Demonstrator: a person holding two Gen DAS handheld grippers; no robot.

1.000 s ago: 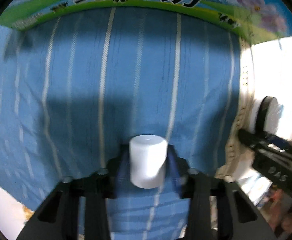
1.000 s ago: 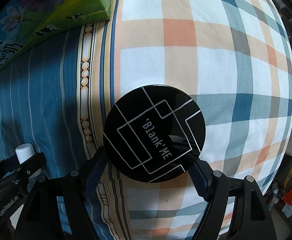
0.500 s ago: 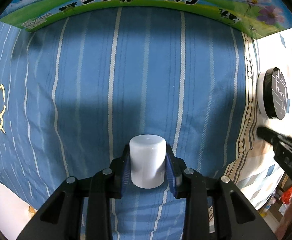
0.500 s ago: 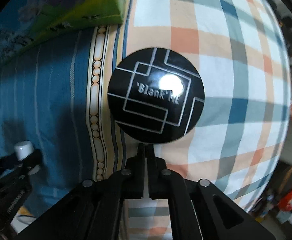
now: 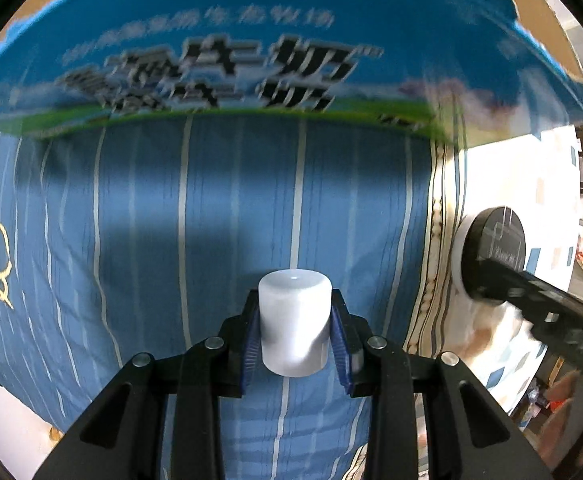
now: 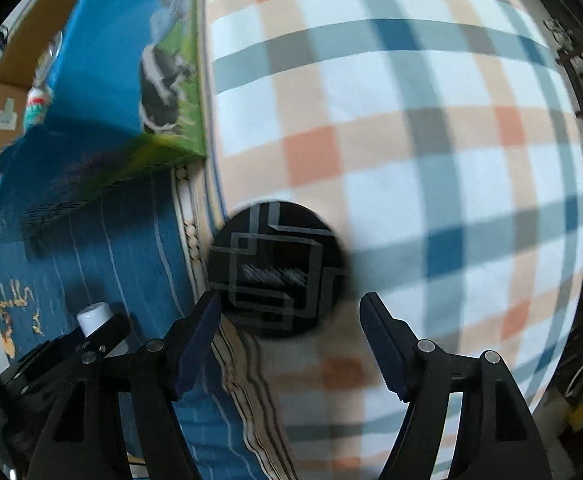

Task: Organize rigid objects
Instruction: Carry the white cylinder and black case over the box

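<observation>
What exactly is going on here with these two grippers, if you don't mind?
A person is tidying objects on a bed. The left gripper is shut on a white cylindrical cap above the blue striped sheet. The right gripper has just opened; the black round compact lies free beyond its fingers, near the printed carton.

Both my wrist cameras look steeply down, close over the bedding; each catches the milk carton (image 5: 251, 60) and the other's gripper.

One white cylinder (image 5: 293, 324), one black disc (image 6: 277, 268) (patterned), one carton (image 5: 251, 52).
</observation>
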